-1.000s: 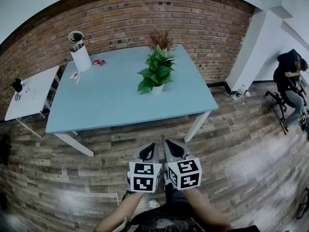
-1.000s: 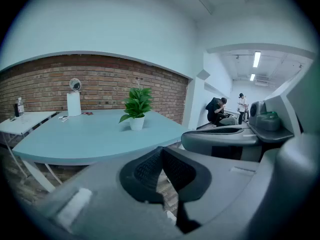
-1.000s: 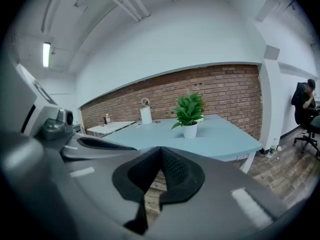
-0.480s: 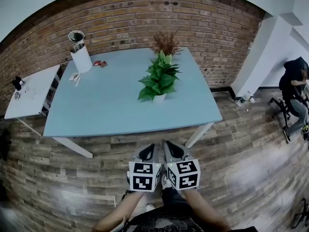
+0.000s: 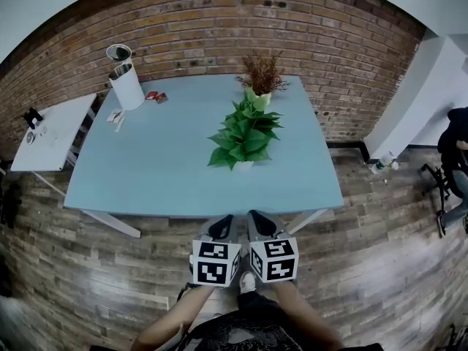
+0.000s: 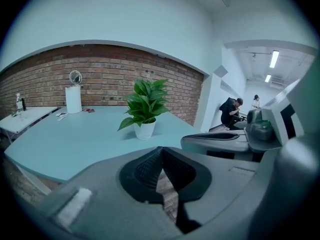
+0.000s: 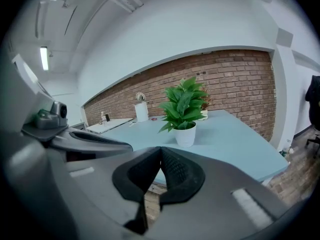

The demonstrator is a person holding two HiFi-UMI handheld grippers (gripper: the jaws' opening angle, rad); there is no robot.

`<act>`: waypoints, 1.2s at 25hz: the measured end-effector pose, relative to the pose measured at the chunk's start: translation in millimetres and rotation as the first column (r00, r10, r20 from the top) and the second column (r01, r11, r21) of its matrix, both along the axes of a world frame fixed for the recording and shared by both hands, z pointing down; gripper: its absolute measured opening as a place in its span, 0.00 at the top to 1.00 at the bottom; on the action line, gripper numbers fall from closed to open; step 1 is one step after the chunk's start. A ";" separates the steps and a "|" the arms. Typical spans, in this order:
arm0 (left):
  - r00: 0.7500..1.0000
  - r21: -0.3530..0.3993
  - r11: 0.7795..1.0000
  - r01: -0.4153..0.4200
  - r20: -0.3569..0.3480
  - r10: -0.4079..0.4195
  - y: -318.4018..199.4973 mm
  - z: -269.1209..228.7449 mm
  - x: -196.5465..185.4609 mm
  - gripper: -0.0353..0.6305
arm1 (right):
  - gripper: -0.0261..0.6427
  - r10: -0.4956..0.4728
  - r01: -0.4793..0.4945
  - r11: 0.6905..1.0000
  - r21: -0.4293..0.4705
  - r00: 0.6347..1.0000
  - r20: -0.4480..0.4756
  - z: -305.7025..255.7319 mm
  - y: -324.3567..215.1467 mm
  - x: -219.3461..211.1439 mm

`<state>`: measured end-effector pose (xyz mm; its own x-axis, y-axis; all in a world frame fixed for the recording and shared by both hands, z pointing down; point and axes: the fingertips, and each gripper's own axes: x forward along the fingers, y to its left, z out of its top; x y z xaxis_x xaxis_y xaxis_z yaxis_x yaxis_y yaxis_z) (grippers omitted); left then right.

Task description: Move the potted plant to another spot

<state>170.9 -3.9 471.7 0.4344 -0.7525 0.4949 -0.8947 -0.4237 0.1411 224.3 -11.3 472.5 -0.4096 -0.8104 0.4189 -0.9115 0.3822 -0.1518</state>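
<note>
A leafy green potted plant (image 5: 245, 139) in a white pot stands untouched near the middle of a pale blue table (image 5: 146, 167), just in front of a smaller pot of dried brown stems (image 5: 262, 75). The left gripper (image 5: 223, 225) and right gripper (image 5: 257, 224) hang side by side at the table's near edge, well apart from the plant, each with its 2 jaws pressed together on nothing. The task appears to be at the approach step; the next move likely calls for reaching over the tabletop, parting the jaws and closing low on the white pot.
</note>
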 end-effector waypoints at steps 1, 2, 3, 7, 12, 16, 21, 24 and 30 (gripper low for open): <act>1.000 -0.003 1.000 0.010 0.004 -0.010 -5.1 1.8 -0.4 0.95 | 0.95 -0.006 0.006 1.000 -0.002 1.000 0.002 1.6 -6.4 0.7; 1.000 -0.005 1.000 0.018 0.006 -0.018 -9.6 3.2 -0.2 0.95 | 0.95 -0.011 0.011 1.000 -0.004 1.000 0.004 3.6 -11.8 1.7; 1.000 -0.008 1.000 0.025 0.005 -0.025 -13.7 4.1 0.8 0.95 | 0.95 -0.017 0.017 1.000 -0.008 1.000 0.005 5.8 -16.9 3.0; 0.999 -0.017 0.999 0.046 0.007 -0.046 -31.1 8.0 3.4 0.95 | 0.94 -0.041 0.041 0.999 -0.018 0.999 0.002 13.5 -36.5 4.8; 0.997 -0.033 0.997 0.074 0.015 -0.073 -47.7 15.8 7.4 0.95 | 0.92 -0.070 0.071 0.997 -0.038 0.998 0.005 25.1 -54.0 6.2; 0.994 -0.051 0.994 0.096 0.054 -0.093 -56.2 26.2 6.5 0.95 | 0.89 -0.095 0.095 0.994 -0.046 0.995 0.008 32.4 -65.4 5.6; 0.992 -0.051 0.992 0.116 0.058 -0.113 -62.9 26.3 10.3 0.95 | 0.86 -0.106 0.107 0.993 -0.044 0.994 0.012 36.7 -77.6 10.0; 0.991 -0.045 0.991 0.128 0.054 -0.126 -66.0 25.5 10.2 0.95 | 0.85 -0.108 0.108 0.994 -0.034 0.994 0.013 35.9 -86.9 12.7; 0.989 -0.046 0.989 0.143 0.040 -0.141 -72.0 27.3 8.7 0.95 | 0.77 -0.131 0.131 0.991 -0.010 0.991 0.001 37.3 -100.9 8.0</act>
